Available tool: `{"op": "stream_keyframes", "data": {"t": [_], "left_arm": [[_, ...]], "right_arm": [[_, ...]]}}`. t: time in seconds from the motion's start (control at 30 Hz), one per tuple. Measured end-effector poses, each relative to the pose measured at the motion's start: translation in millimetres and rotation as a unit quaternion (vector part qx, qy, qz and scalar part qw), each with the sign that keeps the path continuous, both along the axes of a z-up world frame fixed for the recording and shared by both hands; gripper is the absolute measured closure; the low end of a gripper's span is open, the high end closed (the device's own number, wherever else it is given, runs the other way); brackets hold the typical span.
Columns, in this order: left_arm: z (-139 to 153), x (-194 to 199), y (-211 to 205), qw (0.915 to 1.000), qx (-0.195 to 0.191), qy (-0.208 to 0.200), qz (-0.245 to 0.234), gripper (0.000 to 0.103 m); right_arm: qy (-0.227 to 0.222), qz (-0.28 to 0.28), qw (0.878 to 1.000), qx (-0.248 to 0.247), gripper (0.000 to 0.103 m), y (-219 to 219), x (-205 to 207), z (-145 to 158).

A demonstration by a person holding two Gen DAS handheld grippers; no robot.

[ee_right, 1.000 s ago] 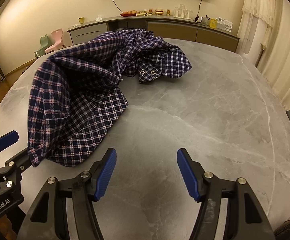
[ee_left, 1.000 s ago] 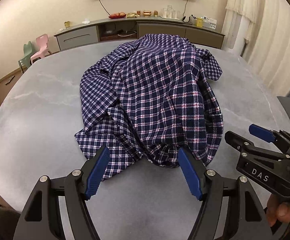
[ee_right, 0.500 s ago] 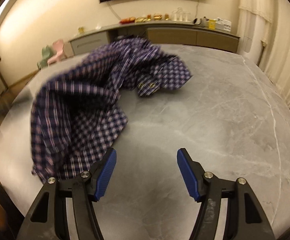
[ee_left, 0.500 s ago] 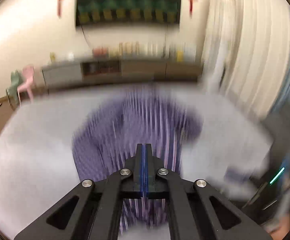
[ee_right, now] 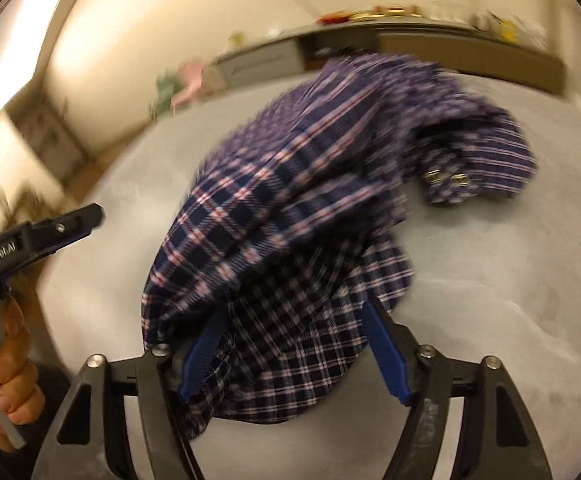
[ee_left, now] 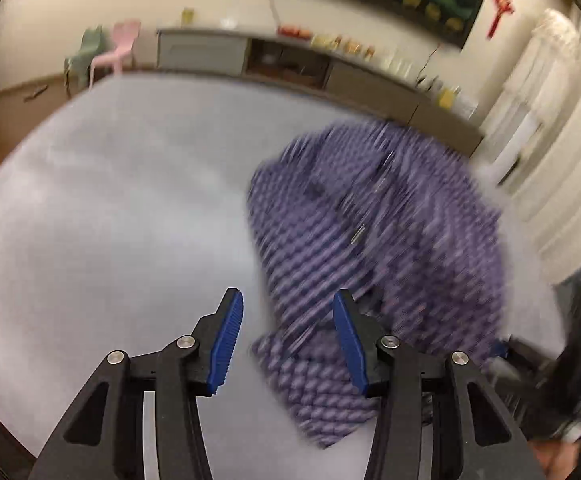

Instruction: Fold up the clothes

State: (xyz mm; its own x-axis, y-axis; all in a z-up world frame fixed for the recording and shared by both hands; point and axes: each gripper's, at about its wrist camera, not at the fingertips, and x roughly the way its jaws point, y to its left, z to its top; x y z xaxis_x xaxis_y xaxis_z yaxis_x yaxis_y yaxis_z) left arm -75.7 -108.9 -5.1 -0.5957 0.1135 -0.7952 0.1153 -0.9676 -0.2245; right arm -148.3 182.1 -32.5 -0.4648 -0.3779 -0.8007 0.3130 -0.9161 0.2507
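**Plaid shirt bunched on the grey table, both grippers spread**

The plaid shirt point(ee_right: 290, 216) lies crumpled on the grey table point(ee_left: 110, 208), its heap running from the near edge away toward the sideboard point(ee_left: 218, 54). A flap with two metal snaps point(ee_right: 448, 179) sticks out to the right. The right gripper point(ee_right: 296, 350) is spread wide, the near hem lying between its blue pads point(ee_right: 386, 356); fabric drapes over and hides part of the left pad. The left gripper point(ee_left: 288, 338) is also spread, the shirt's edge just by its right pad. Motion blur smears the weave, so collar and sleeves cannot be made out.
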Motion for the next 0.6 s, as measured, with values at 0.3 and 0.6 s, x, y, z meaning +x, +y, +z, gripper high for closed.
{"op": "stream_keyframes", "data": {"t": [0.3,0.6], "left_arm": [[-33.1,-15.7,15.1,0.9996,-0.008,-0.026,-0.01,0.043],[-48.3,-41.3,18.7,0.9996,-0.002,-0.026,-0.012,0.102]], "right_arm": [[0.191,-0.116,0.974,-0.033,0.101,110.2,47.7,147.1],[0.029,0.055,0.998,-0.01,0.053,-32.2,39.0,2.3]]}}
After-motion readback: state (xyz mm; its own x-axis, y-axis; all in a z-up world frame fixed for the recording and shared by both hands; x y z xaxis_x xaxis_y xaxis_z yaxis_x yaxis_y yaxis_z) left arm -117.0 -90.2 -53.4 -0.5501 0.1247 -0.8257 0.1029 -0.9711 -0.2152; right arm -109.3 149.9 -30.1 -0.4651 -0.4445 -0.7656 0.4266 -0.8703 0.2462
